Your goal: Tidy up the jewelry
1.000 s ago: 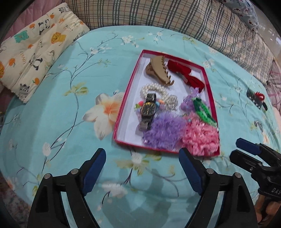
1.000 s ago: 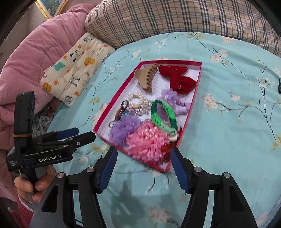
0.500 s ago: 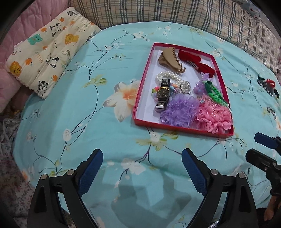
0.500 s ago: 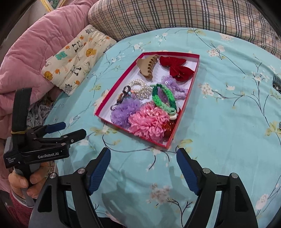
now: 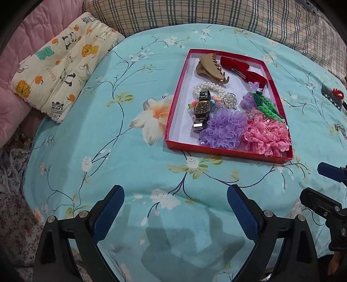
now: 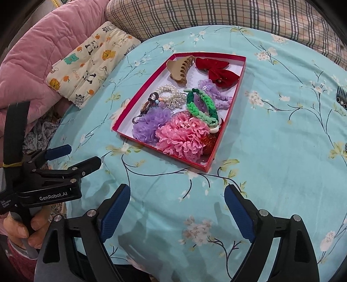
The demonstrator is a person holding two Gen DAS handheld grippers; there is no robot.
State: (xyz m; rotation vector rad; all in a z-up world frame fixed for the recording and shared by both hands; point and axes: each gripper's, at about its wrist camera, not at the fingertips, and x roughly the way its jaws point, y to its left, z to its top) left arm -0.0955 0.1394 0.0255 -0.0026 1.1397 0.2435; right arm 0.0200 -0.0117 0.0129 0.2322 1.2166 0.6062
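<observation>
A red tray (image 5: 227, 151) lies on the turquoise floral bedspread. It holds a watch (image 5: 202, 107), a pearl bracelet (image 5: 208, 87), a tan claw clip (image 5: 211, 68), a red bow (image 5: 243, 69), a green braided band (image 5: 267, 107), and purple (image 5: 223, 129) and pink scrunchies (image 5: 267, 135). My left gripper (image 5: 175, 191) hovers over bare bedspread in front of the tray, its jaws opening with nothing between them. To its right, my right gripper (image 6: 177, 189) is likewise opening and holds nothing. A comb clip (image 5: 333, 96) and a small silver piece (image 5: 340, 130) lie outside the tray, far right.
An animal-print pillow (image 5: 63, 71) lies at the back left beside a pink quilt (image 6: 39, 54). A plaid pillow (image 5: 216, 15) runs along the back. The bed's edge drops off at the left. A hand (image 6: 19, 227) grips the left gripper's handle.
Both grippers have drawn back from the tray, which now sits farther away in both views. Their jaws stand wider, the right one most clearly.
</observation>
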